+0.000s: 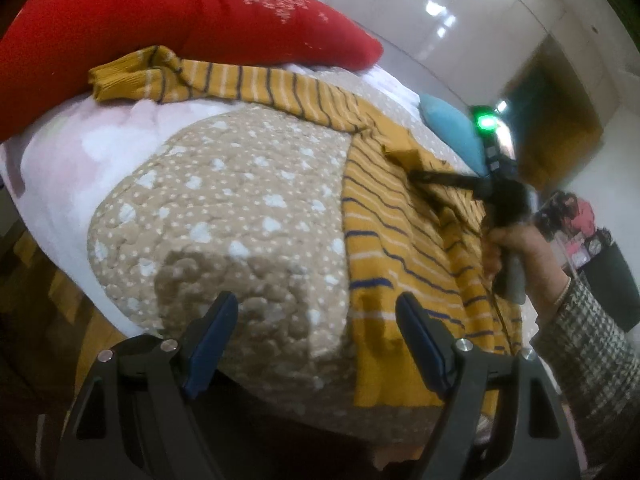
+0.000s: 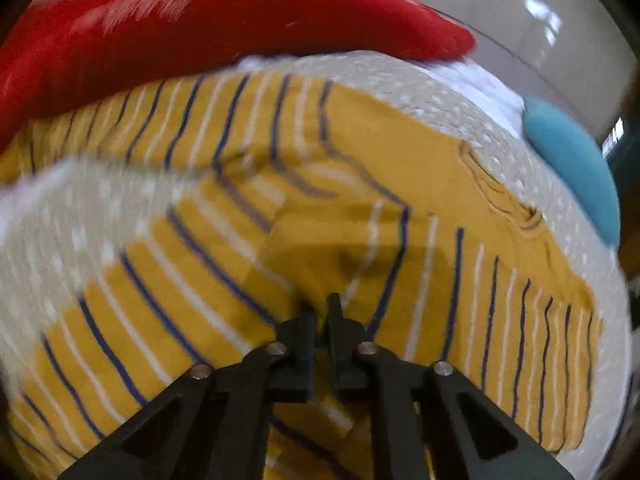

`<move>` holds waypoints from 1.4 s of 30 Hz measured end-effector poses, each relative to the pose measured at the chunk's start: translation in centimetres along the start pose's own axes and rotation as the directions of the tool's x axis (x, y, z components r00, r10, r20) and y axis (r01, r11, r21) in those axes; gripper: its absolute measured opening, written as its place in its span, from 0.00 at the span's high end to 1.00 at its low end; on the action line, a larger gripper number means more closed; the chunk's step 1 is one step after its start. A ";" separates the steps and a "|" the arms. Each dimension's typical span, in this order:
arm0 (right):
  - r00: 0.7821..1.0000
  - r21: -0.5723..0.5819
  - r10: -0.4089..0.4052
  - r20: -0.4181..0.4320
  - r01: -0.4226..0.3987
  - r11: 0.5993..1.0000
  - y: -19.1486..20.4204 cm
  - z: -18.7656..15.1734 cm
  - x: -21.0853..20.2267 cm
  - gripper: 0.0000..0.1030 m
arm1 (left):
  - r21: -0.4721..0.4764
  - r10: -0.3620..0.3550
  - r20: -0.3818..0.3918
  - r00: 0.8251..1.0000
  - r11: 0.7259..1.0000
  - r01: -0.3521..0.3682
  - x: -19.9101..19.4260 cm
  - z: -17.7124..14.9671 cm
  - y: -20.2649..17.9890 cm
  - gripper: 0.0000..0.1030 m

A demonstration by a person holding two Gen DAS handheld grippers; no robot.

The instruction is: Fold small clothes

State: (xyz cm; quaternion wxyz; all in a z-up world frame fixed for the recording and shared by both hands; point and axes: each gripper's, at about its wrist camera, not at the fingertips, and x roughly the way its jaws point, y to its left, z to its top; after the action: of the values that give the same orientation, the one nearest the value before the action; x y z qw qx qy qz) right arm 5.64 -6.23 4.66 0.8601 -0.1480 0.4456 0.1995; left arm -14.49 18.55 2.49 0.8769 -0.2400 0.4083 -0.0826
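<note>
A small mustard-yellow sweater (image 1: 404, 236) with navy and white stripes lies on a beige dotted quilt (image 1: 240, 216). One sleeve (image 1: 224, 80) stretches out to the far left. My left gripper (image 1: 316, 320) is open and empty above the quilt, just left of the sweater's hem. My right gripper (image 2: 320, 308) is shut on a fold of the sweater (image 2: 248, 240) at its middle. It also shows in the left wrist view (image 1: 448, 178), held by a hand over the garment.
A red cushion (image 1: 180, 20) lies at the back, touching the sleeve's cuff. A blue cushion (image 2: 576, 164) sits at the right edge of the bed. White sheet (image 1: 60, 160) borders the quilt on the left. Wooden floor (image 1: 52, 320) lies below.
</note>
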 end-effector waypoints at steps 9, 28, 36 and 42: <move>0.992 0.230 0.034 0.118 -0.060 0.971 -2.3 7.2 -2.0 0.94 | -0.066 -0.004 0.029 1.000 0.998 0.006 -1.0 0.2 2.9 0.22; 0.926 -0.498 0.367 0.086 -0.279 0.821 29.5 5.1 -4.4 0.38 | -0.329 0.150 0.109 0.983 0.938 -0.107 -6.9 -3.0 13.7 0.22; 0.971 -0.585 0.214 0.105 -0.114 0.803 37.5 5.2 0.9 0.94 | -0.347 0.137 0.086 0.987 0.932 -0.099 -6.8 -3.6 14.2 0.22; 0.941 -0.349 0.313 0.127 -0.253 0.902 30.7 7.5 -2.9 0.94 | -0.324 0.132 0.094 0.987 0.941 -0.095 -6.6 -3.1 13.3 0.22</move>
State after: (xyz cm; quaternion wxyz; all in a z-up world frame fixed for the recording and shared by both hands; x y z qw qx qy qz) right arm -5.16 23.26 8.89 0.8216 -0.2039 0.3436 0.4066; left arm -21.88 31.26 -1.23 0.8519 -0.3586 0.3785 0.0490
